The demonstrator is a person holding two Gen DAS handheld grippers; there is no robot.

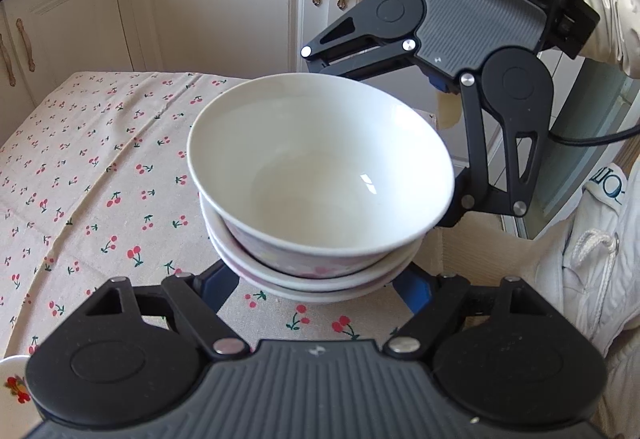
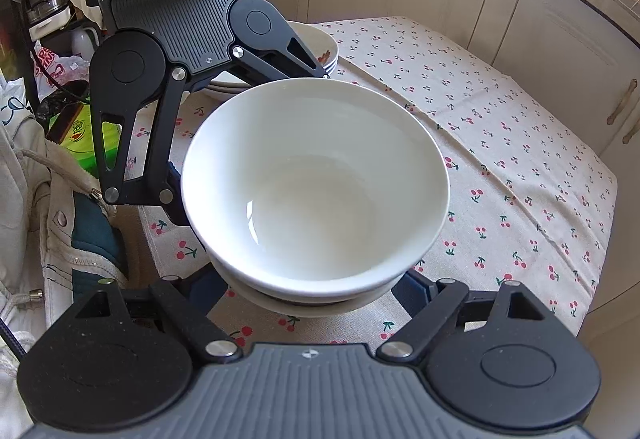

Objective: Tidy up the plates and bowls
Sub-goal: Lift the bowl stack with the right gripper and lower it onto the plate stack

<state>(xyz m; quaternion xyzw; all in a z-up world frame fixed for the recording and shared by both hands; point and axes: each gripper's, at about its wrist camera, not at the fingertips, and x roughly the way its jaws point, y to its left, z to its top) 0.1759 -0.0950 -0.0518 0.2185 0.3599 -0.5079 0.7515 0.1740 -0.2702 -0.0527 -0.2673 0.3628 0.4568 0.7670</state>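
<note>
1. Left wrist view: your left gripper (image 1: 316, 279) sits low and dead ahead of the bowl stack (image 1: 320, 191). Its blue fingers (image 1: 218, 289) are spread wide, one on each side of the stack's base. Whether the pads press the lowest bowl or only flank it, you cannot tell from here.
2. Same view: your right gripper (image 1: 400, 143) comes in from the far right, jaws wide, straddling the stack from the opposite side. The stack lies between the two tools, about equally near to both.
3. Same view: the top bowl (image 1: 320, 159) is nested in two shallower ones and sits tilted, not seated flat. It is empty. The stack stands on the tablecloth (image 1: 80, 179), near the table's right edge.
4. Right wrist view: now your right gripper is at the bottom, fingers (image 2: 416, 289) splayed around the stack's foot, and the left one arrives from the upper left. The mirror picture holds: stack straight ahead, round, no long axis to line up with.
5. Same view: a pile of plates (image 2: 320, 47) waits behind the left tool, near the far left edge of the table. My guess: any lift turns on both tools closing evenly, or that tilted bowl slides.
</note>
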